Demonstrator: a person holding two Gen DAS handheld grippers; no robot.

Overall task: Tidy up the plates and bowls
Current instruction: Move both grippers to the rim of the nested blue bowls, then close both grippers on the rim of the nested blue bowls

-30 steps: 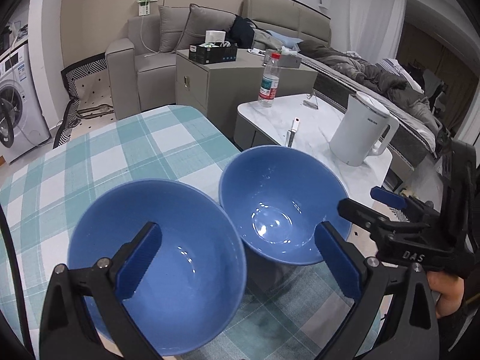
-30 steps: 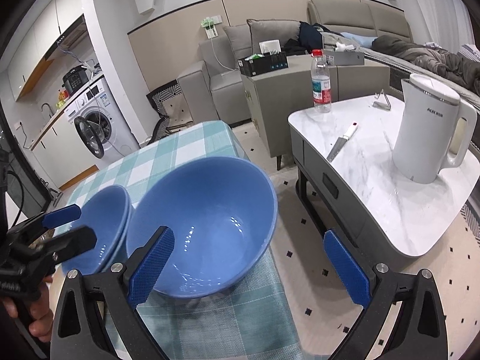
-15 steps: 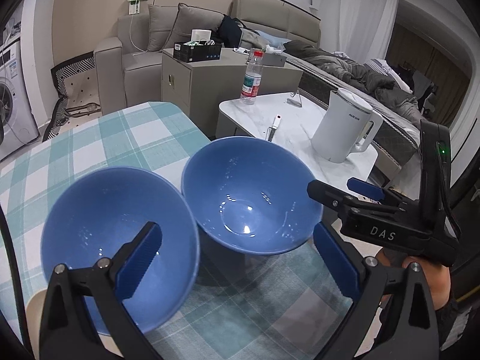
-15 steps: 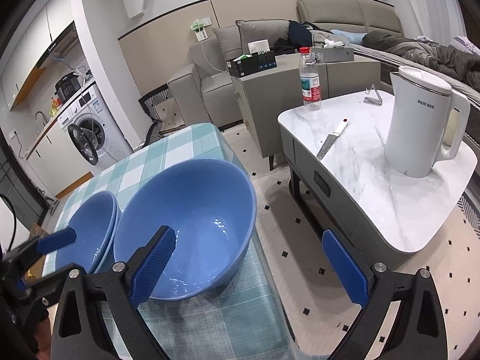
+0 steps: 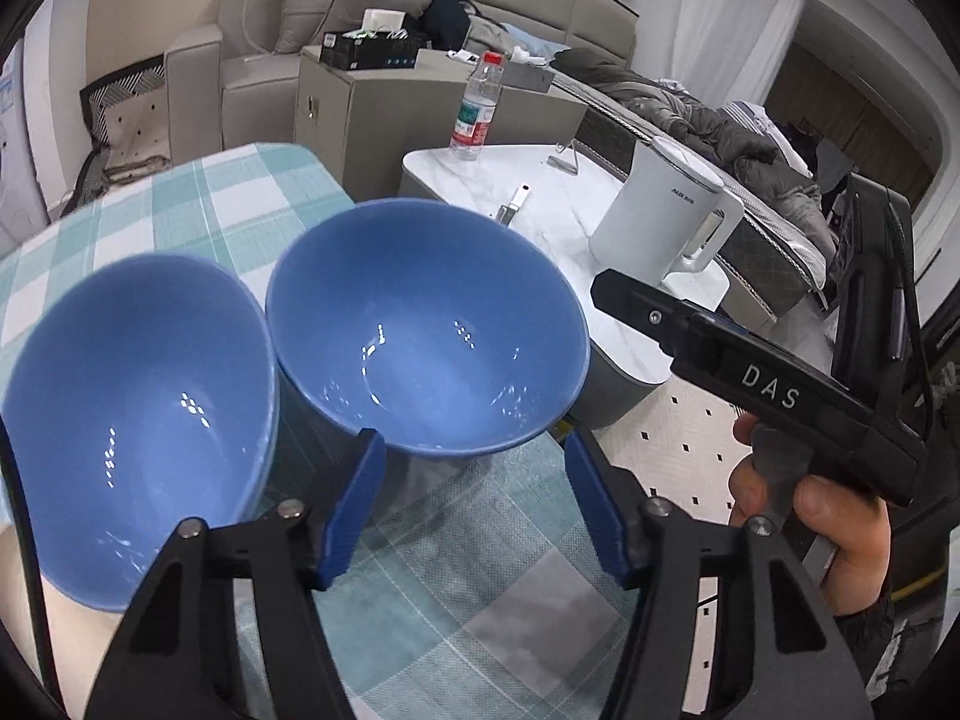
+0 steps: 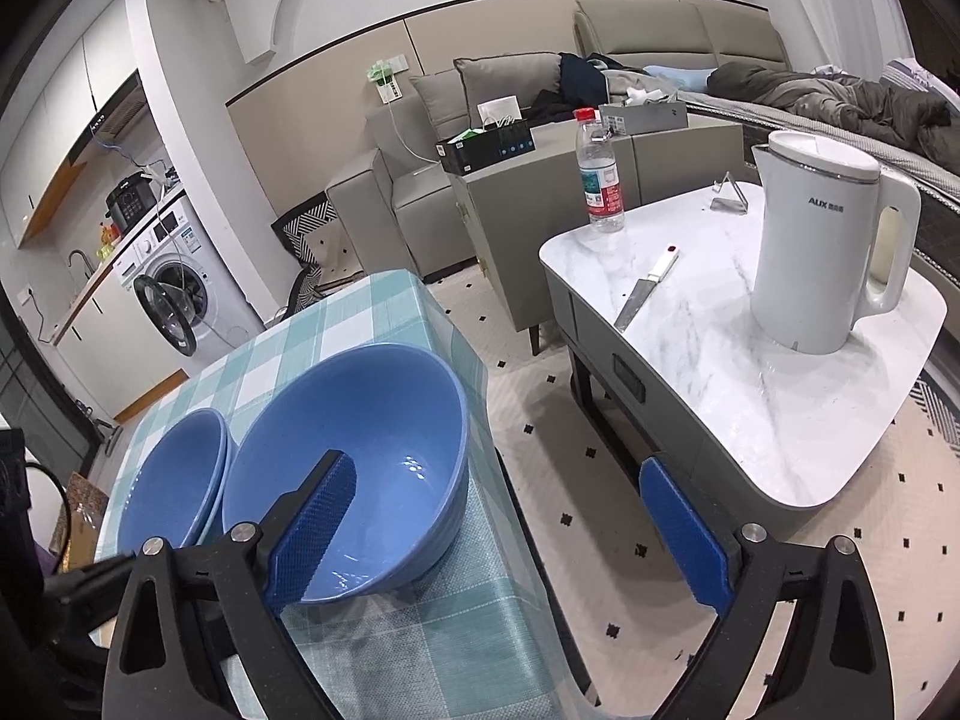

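Two blue bowls stand side by side on the teal check tablecloth (image 5: 480,600). The left bowl (image 5: 138,420) shows a double rim, as of two nested bowls. The right bowl (image 5: 426,348) sits near the table's right edge. My left gripper (image 5: 474,510) hovers at that bowl's near rim. Its jaws are closing, and the blue pads (image 5: 354,510) touch nothing. My right gripper (image 6: 498,528) straddles the right wall of the right bowl (image 6: 372,438), its jaws wide and closing slightly, pads clear of it. The left bowl (image 6: 174,480) lies beyond. A hand holds the right gripper (image 5: 750,372).
Right of the table, across a strip of floor, a marble side table (image 6: 810,420) carries a white kettle (image 6: 822,252), a knife (image 6: 648,288) and a water bottle (image 6: 600,180). A sofa, a grey cabinet and a washing machine (image 6: 174,306) stand behind.
The left gripper's jaws have narrowed from wide to about half, and it has swung right, from between both bowls to the right bowl. The right gripper's left pad now overlaps that bowl's inside.
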